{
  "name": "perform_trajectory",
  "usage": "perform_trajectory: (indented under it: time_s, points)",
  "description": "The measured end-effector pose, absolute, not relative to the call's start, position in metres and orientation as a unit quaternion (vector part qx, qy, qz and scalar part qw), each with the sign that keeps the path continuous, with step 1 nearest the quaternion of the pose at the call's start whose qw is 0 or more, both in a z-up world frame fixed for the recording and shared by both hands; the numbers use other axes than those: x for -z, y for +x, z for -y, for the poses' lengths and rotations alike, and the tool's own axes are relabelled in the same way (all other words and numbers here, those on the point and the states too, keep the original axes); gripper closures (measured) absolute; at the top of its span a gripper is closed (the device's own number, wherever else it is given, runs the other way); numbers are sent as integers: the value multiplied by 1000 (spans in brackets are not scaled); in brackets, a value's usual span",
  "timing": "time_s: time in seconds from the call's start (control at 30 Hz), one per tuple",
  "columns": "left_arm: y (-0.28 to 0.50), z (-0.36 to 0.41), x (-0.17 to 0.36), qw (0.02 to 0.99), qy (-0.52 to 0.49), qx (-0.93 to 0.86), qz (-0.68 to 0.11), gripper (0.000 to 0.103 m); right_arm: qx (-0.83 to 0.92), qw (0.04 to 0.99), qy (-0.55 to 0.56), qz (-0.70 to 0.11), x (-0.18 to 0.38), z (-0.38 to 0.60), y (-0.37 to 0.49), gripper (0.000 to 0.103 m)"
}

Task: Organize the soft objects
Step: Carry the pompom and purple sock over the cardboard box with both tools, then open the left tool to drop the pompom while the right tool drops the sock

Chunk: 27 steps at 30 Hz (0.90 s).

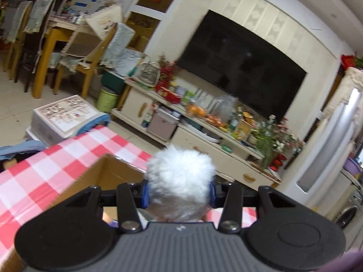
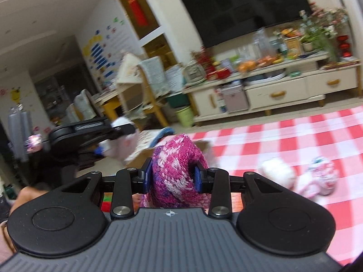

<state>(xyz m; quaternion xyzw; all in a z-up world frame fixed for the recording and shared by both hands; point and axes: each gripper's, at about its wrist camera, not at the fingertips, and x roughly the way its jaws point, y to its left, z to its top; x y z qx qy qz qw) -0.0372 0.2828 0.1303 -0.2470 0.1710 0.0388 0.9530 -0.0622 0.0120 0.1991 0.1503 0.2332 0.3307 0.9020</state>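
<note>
My left gripper [image 1: 179, 196] is shut on a white fluffy soft toy [image 1: 180, 174], held in the air above an open cardboard box [image 1: 106, 174]. The box stands on a red-and-white checked tablecloth [image 1: 45, 172]. My right gripper [image 2: 173, 178] is shut on a pink and magenta knitted piece [image 2: 175, 167], which sticks up between the blue pads and also hangs below them. In the right wrist view the left gripper [image 2: 123, 128] shows at the left with its pale soft toy [image 2: 127, 142]. A white soft item [image 2: 275, 174] and a pink patterned one [image 2: 322, 170] lie on the tablecloth [image 2: 295, 133].
Beyond the table stand a cluttered low TV cabinet [image 1: 204, 136] and a large dark TV [image 1: 240, 70]. Yellow wooden chairs [image 1: 88, 52] with covers and a patterned storage box [image 1: 65, 115] are at the left. A person's hand [image 2: 22, 195] shows at the lower left.
</note>
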Motion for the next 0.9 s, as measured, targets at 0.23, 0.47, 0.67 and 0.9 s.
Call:
perform_trajectory:
  time_s: [0.23,0.47,0.67,0.9]
  points:
    - [-28,-302,-123,950,-242,-54,-191,58,-364,883,131,-266,-183,-55,-54,58]
    - [-22,-304,-116,951,-215,-62,-213,53,-373,873,116,-293,-171,-64,-57,41]
    - [-24,-301,-118,951,-207,-74,-219,23,-360,880,129,-281,-176,-49,-66,4]
    - [-25,-287,-122,955,-189,-70,-218,8,-325,906,105,-249,-178,-28,-81,0]
